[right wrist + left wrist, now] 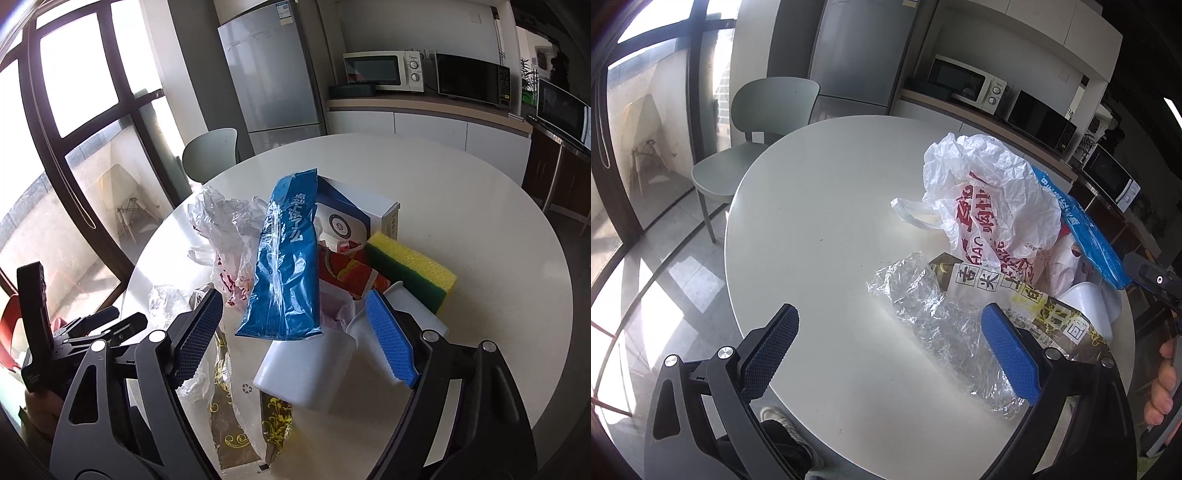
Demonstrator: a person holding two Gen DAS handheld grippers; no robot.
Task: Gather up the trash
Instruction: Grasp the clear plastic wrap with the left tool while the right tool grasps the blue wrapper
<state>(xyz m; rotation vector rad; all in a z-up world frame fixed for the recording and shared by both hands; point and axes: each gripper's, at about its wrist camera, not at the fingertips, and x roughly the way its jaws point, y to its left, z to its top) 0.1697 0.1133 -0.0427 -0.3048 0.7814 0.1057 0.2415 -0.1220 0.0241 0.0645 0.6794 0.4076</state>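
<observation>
Nothing collected yet: crinkled clear wrapper (934,317), blue plastic pouch (286,258), white plastic cup (306,369) all on round white bench (820,192). Left gripper (890,350) and right gripper (295,339) agape, empty.

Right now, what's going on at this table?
A person holds a gripper in each hand over a round white table piled with trash. Both grippers are open and hold nothing: the left gripper hovers by a clear plastic wrapper, the right gripper above a blue packet and white tub.

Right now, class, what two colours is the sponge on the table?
Yellow on top with a green scouring layer beneath; the sponge shows best in the right wrist view.
</observation>
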